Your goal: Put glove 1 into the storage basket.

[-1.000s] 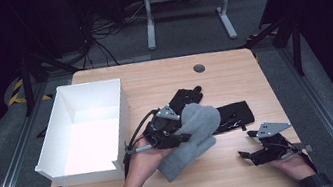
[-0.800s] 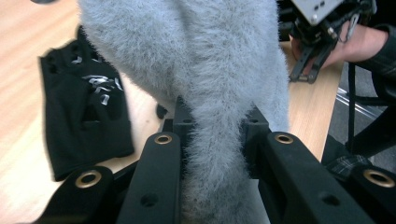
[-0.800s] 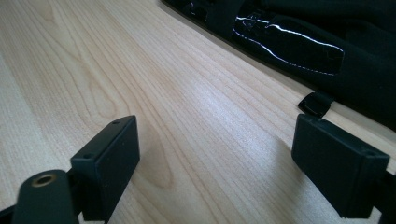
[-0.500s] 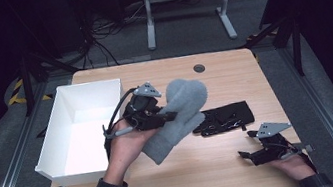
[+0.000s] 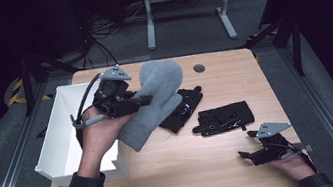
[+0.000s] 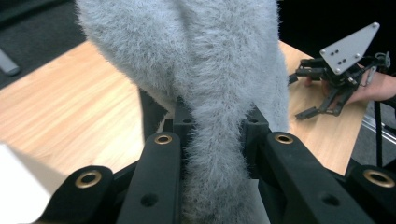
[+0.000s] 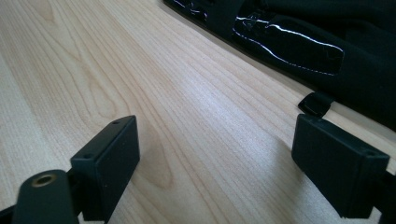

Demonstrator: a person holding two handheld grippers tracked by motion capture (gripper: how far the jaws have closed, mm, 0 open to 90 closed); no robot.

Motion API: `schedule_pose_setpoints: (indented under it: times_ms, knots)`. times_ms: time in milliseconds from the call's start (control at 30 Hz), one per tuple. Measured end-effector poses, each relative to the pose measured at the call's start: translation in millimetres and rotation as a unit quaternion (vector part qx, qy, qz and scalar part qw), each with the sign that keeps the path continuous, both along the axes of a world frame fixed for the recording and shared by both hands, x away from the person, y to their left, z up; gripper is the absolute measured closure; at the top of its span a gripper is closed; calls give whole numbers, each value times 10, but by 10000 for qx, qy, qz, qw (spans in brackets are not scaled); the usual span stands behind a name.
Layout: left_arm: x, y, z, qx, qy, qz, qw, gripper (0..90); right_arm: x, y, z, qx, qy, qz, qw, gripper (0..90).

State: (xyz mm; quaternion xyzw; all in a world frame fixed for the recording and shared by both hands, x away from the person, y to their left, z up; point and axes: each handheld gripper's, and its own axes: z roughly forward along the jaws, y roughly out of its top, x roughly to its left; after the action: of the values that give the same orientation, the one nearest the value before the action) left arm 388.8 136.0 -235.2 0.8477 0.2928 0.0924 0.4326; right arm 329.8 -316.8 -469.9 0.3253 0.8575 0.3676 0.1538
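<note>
Since the earlier frames the left tool [image 5: 128,102] has carried the grey fleece mitten [image 5: 153,100] up and leftward, from centre frame toward the white bin [image 5: 67,134] at middle left; the right tool [image 5: 255,155] has not shifted from the lower right.

Present state: the left tool is clenched on the grey fleece mitten. In the left gripper view the fabric [image 6: 205,93] is pinched between both black jaws and rises out of them. The mitten hangs off the desk [image 5: 192,170], its cuff end drooping just beside the bin's near right wall, not yet over the opening. The right tool [image 7: 219,163] rests on the desk with jaws released and well apart, nothing between them. Two black gloves [image 5: 221,117] lie at centre frame, one partly under the mitten.

Risk, as judged: the grip takes a narrow fold of soft pile, so the mitten could slip out during the swing. The trailing cuff could catch the bin wall and drape over it instead of dropping inside. It could also drag the nearer black glove [image 5: 182,108].

Not determinable: the bin's floor beneath the forearm is hidden; how deep the fold sits in the jaws cannot be told; the second glove [image 7: 299,42] is cut off at the top edge in the right gripper view.
</note>
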Motion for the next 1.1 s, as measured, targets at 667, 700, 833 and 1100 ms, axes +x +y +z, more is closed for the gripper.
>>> schedule_pose_setpoints:
  times_ms: [667,700,833,1100]
  knots:
    - [-49,1064,-32,-177,145,1161,9930,753,0,1,-1,4,-11,-7,10000,158]
    - [-38,1104,-82,-156,187,1208,9924,754,1,0,0,1,-7,-2,10000,158]
    - [0,1190,-250,-146,374,1344,9901,753,0,1,-1,4,-8,-6,10000,158]
    - [69,1331,-652,-114,732,1624,9839,753,0,1,-1,5,-7,-4,10000,157]
